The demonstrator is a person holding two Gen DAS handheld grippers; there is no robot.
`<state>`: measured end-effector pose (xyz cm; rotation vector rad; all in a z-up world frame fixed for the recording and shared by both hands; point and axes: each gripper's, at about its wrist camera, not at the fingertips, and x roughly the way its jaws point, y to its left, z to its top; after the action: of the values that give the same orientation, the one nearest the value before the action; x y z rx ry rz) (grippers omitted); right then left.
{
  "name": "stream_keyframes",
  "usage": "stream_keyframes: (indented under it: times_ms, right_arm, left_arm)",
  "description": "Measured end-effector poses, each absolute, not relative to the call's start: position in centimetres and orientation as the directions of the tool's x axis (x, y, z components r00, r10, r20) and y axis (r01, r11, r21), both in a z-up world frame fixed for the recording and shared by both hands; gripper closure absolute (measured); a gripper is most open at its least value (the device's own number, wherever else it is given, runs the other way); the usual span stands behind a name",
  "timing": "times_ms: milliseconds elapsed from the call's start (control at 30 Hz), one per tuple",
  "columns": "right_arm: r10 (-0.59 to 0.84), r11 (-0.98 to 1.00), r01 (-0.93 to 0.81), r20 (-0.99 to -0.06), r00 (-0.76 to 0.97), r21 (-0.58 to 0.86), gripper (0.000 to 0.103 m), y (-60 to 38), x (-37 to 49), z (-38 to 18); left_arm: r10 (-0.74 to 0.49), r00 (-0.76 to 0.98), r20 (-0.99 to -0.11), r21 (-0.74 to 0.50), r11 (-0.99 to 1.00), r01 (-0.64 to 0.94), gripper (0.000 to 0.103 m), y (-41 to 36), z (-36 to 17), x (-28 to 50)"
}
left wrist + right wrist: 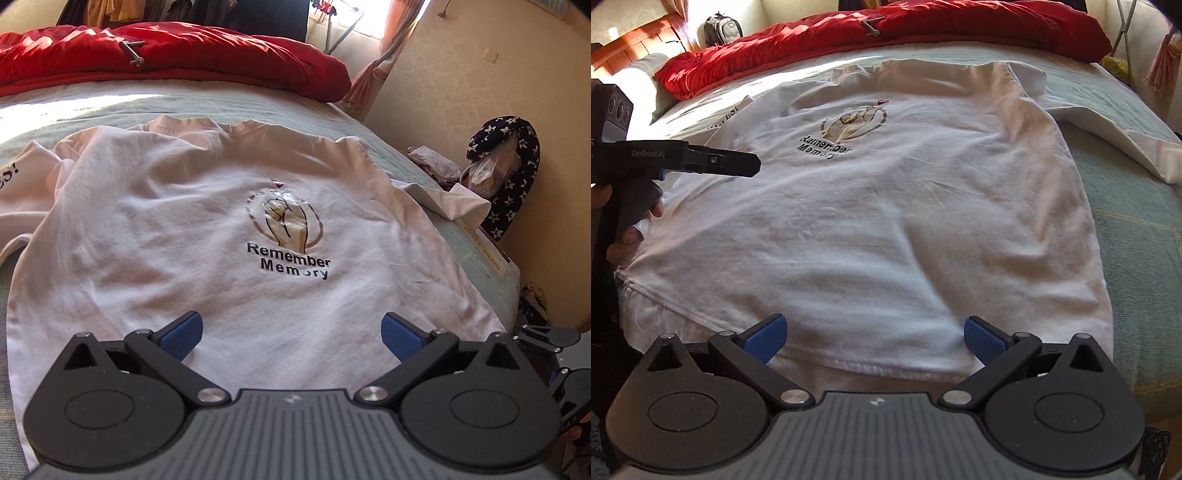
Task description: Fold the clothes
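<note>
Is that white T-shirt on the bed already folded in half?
No: in the right wrist view the white T-shirt lies spread flat on the bed, print facing up, hem and collar both showing.

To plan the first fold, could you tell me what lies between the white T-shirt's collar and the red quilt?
Only bare pale green bedspread separates the white T-shirt from the red quilt, clearest in the right wrist view.

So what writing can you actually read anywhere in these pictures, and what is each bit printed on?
"Remember Memory": under the fist logo on the white T-shirt.
"GenRobot.AI": on the side of the left gripper, seen from the right wrist view.
Letters ending in "S!": on a second white garment left of the shirt; only partly visible.
Label on the bed's edge: upside down and too blurred to read.
</note>
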<state>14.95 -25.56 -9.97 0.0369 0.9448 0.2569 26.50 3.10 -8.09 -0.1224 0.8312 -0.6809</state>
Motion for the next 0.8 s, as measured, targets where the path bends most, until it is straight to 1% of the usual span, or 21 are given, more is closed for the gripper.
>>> stream_keyframes:
  times_ms: [67, 133, 233, 300, 400, 500, 567, 633, 700, 800]
  right_arm:
    - [0.205, 0.978, -0.162, -0.777, 0.596, 0.134, 0.0, -26.5, 14.3, -9.4]
    - [0.225, 0.974, -0.13, -0.757, 0.613, 0.184, 0.0, -27.6, 14.7, -9.4]
    - [0.16, 0.986, -0.058, -0.782, 0.602, 0.157, 0.0, -28.7, 15.6, -10.8]
    - [0.11, 0.989, 0.008, -0.786, 0.608, 0.145, 0.0, -29.7, 15.7, -11.4]
    - [0.099, 0.982, 0.053, -0.74, 0.665, 0.18, 0.0, -30.8, 15.0, -10.3]
    - [0.097, 0.987, 0.014, -0.661, 0.744, 0.16, 0.0, -31.2, 15.4, -7.9]
    - [0.129, 0.985, -0.029, -0.61, 0.782, 0.171, 0.0, -31.3, 16.7, -6.1]
    - [0.177, 0.981, -0.096, -0.56, 0.81, 0.171, 0.0, -31.3, 18.7, -4.3]
    - [0.217, 0.975, -0.158, -0.54, 0.813, 0.154, 0.0, -31.2, 21.4, -2.8]
    - [0.279, 0.96, -0.246, -0.534, 0.798, 0.134, 0.0, -30.8, 26.1, -1.3]
  left_arm:
    - [-0.589, 0.49, -0.643, -0.332, 0.79, 0.515, 0.001, 2.8, -7.8, 26.1]
    - [-0.58, 0.496, -0.646, -0.312, 0.794, 0.523, 0.001, 2.4, -7.6, 25.8]
    - [-0.563, 0.519, -0.643, -0.282, 0.804, 0.523, 0.001, 2.3, -7.2, 25.2]
    - [-0.564, 0.537, -0.628, -0.274, 0.805, 0.526, 0.001, 2.5, -6.5, 24.7]
    - [-0.583, 0.562, -0.587, -0.278, 0.797, 0.537, 0.001, 3.2, -5.2, 23.9]
    - [-0.624, 0.581, -0.522, -0.296, 0.771, 0.563, 0.001, 4.0, -3.3, 22.7]
    - [-0.65, 0.591, -0.478, -0.306, 0.754, 0.581, 0.001, 4.6, -2.0, 21.9]
    - [-0.688, 0.555, -0.467, -0.347, 0.721, 0.6, 0.001, 5.1, -1.4, 22.2]
    - [-0.695, 0.537, -0.479, -0.376, 0.715, 0.59, 0.001, 5.2, -0.8, 23.4]
    - [-0.665, 0.521, -0.534, -0.367, 0.738, 0.566, 0.001, 4.1, -0.2, 26.7]
